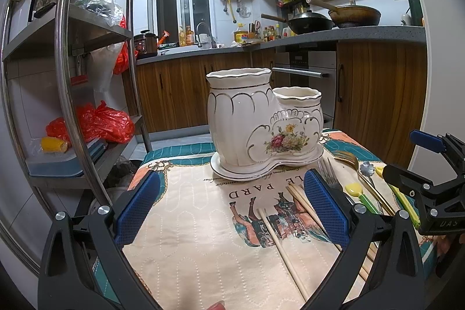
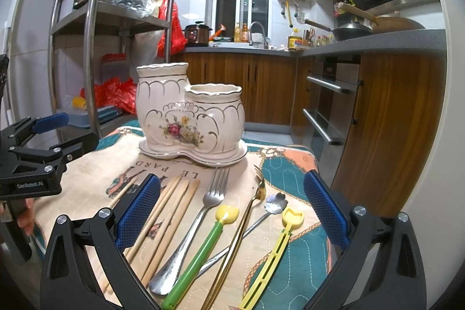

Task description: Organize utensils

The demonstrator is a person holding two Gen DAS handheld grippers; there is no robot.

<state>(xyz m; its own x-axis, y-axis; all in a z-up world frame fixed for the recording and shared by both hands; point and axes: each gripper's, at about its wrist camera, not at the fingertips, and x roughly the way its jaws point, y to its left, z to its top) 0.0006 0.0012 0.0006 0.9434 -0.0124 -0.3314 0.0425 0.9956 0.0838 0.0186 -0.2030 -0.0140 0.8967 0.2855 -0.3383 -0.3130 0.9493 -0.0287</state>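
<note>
From the left wrist view, the left tongs (image 1: 231, 211) hang released over the cloth-covered desk (image 1: 186, 237), their blue pads spread wide with nothing between them. Straight ahead, toward the far edge of the desk, stands the white ceramic holder (image 1: 261, 124) on its saucer, the tall cup on the left and the short cup on the right, both looking empty from here. The utensils lie off to the right of these tongs: one stray chopstick (image 1: 279, 246) runs from near the middle of the cloth toward the near edge, and the rest sit beyond the right pad. The right tongs (image 1: 407, 161) show at the right edge, also spread apart.

From the right wrist view, the right tongs (image 2: 231, 211) are released and hover directly above the row of utensils. Between and just below the pads lie the bundle of chopsticks (image 2: 171, 211), a silver fork (image 2: 200, 220), a green-handled tool with a yellow tip (image 2: 203, 254), a gold fork (image 2: 241, 225), a flower-ended spoon (image 2: 273, 207) and a yellow slotted tool (image 2: 276, 252). Their long axes all run from the near edge toward the holder (image 2: 189, 118), roughly along the line these tongs point. The left tongs (image 2: 62, 135) sit over the left edge of the desk, apart from the row.

I judge the right hand the nearer one for a first pick, and since the pads close crosswise to the handles, little turning should be needed.
</note>
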